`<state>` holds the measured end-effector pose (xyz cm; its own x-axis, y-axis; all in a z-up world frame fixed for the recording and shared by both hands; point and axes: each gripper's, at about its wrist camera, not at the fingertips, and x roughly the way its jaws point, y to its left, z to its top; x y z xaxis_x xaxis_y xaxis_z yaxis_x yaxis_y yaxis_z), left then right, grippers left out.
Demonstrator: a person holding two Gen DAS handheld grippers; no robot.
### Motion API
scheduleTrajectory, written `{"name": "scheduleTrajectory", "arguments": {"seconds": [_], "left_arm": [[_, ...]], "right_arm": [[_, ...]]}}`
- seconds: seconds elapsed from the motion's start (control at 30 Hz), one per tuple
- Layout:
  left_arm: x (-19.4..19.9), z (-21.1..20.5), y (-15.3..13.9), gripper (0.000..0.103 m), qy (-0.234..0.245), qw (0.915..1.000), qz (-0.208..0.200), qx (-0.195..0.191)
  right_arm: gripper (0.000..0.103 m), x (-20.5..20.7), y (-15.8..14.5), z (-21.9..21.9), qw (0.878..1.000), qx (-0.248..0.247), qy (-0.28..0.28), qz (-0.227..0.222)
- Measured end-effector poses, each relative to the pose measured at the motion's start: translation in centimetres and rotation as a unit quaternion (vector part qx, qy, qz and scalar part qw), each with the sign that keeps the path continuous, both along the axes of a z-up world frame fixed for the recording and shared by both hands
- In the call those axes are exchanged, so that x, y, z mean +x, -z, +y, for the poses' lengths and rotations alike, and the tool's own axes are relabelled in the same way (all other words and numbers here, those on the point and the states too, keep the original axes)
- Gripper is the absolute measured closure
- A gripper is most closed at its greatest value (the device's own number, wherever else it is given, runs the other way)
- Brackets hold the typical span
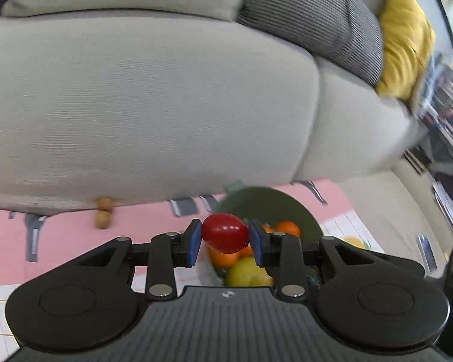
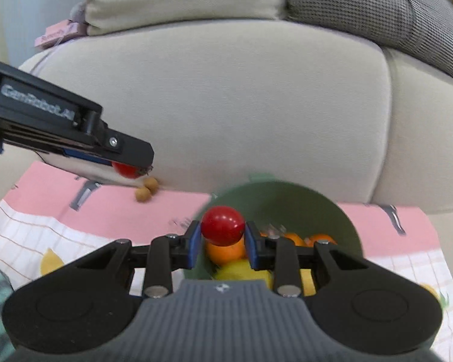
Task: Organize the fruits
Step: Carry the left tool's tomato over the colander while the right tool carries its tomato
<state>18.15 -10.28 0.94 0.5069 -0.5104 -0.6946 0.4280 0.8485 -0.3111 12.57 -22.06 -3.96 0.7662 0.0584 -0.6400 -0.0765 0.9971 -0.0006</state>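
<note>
Both tools carry a small red fruit toward the green bowl; the drop-off step is in hand.

Left tool is clamped on an oval red tomato; right tool is clamped on a round red tomato. Both point downward and forward, the left one slanting in from the right tool's left. Just beyond and below the tips, the green bowl holds oranges and a lemon. Next, I judge: bring each tool over the rim, then part the pads.

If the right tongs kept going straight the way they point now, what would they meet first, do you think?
Probably the green bowl, whose far inner wall lies just beyond the red fruit held in the right tongs; depth is hard to judge.
</note>
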Motion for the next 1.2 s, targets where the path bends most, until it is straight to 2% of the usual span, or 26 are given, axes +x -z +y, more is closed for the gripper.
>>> {"name": "scheduleTrajectory", "arguments": {"seconds": [0.2,0.37,0.83,1.2], "left_arm": [[-0.8,-3.5,0.4,0.065,0.043,0.9988,0.021,0.015],[-1.1,-5.2,1.4,0.066,0.061,0.9963,0.047,0.038],[0.3,-7.6,4.7,0.066,0.074,0.9866,0.114,0.090],[1.6,-8.1,6.9,0.066,0.070,0.9795,0.157,0.106]], "right_arm": [[0.075,-1.3,1.0,-2.6,1.000,0.003,0.014,0.026],[0.075,-1.3,1.9,-3.7,0.999,0.007,0.011,0.050],[0.075,-0.5,4.2,-5.6,0.994,0.018,-0.011,0.107],[0.075,0.9,5.5,-5.8,0.989,0.028,-0.028,0.143]]}}
